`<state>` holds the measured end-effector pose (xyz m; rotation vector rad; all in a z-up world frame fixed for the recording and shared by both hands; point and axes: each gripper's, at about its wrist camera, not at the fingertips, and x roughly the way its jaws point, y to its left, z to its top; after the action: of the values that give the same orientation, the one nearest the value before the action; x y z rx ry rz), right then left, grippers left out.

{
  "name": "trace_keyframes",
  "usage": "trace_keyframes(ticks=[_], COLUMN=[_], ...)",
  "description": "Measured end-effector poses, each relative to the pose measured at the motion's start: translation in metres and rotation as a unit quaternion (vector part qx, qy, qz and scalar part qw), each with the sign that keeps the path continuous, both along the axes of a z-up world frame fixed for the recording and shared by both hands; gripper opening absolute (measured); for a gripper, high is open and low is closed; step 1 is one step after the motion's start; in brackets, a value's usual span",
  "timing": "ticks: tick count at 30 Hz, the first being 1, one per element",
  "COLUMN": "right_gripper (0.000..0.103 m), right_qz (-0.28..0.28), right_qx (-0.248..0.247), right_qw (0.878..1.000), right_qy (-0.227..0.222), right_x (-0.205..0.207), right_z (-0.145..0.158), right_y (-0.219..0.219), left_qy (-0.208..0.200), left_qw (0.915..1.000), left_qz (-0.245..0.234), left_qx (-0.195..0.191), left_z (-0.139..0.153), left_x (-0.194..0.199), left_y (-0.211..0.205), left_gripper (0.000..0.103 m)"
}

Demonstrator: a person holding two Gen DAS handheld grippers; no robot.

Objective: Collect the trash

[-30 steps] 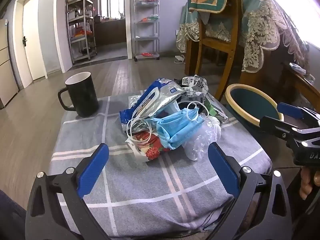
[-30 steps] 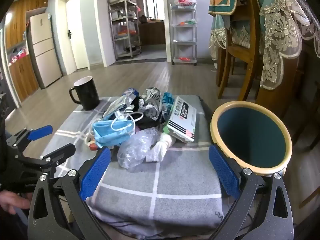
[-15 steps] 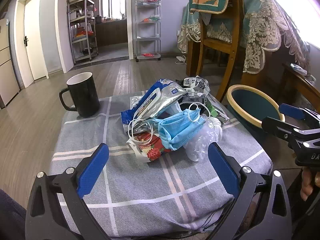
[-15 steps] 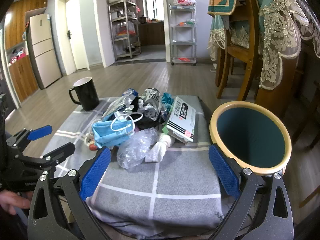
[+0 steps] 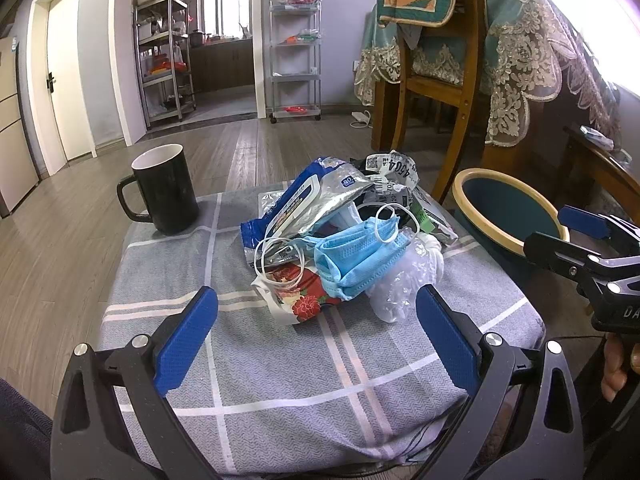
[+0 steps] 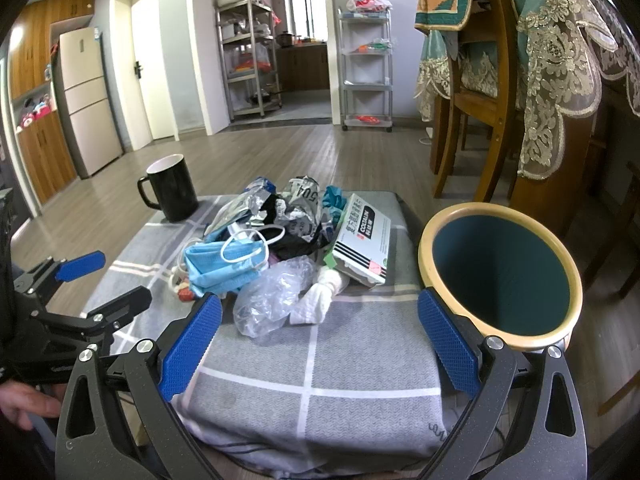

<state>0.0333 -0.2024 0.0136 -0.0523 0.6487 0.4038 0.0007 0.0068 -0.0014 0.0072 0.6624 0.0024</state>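
Note:
A heap of trash lies on a grey checked cloth point(image 5: 280, 364) point(image 6: 360, 344). On top is a blue face mask point(image 5: 356, 256) point(image 6: 224, 266), with a silver-blue wrapper point(image 5: 316, 204), a flowered wrapper point(image 5: 304, 300), clear crumpled plastic point(image 5: 400, 284) point(image 6: 276, 296), a white tissue point(image 6: 324, 298) and a flat box point(image 6: 362, 240). A teal bin with a yellow rim point(image 5: 476, 222) point(image 6: 430, 276) stands to the right. My left gripper point(image 5: 316, 344) point(image 6: 92, 280) is open just short of the heap. My right gripper point(image 6: 320, 348) point(image 5: 560, 228) is open too, near the plastic.
A black mug point(image 5: 166, 190) point(image 6: 172, 188) stands at the cloth's far left corner. A wooden chair point(image 5: 436, 80) and a table with a lace cover point(image 5: 532, 60) stand behind the bin. Shelving racks point(image 5: 296, 60) and wooden floor lie beyond.
Both grippers have crept slightly forward toward the heap; the trash sits a little lower and closer in both views. Nothing was gripped.

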Motion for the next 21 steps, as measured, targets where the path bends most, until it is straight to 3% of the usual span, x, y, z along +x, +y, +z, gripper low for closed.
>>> trace_keyframes(ticks=[21], right_gripper=[0.098], right_qz=[-0.001], right_qx=[0.002], right_qw=[1.000], right_qy=[0.000], right_x=[0.0012], right_z=[0.0011], right_y=[-0.0017], left_qy=[0.006], left_qw=[1.0000], left_qz=[-0.004], left_qx=[0.002], left_z=[-0.0027], left_x=[0.0015], left_y=[-0.0044], left_gripper=[0.097])
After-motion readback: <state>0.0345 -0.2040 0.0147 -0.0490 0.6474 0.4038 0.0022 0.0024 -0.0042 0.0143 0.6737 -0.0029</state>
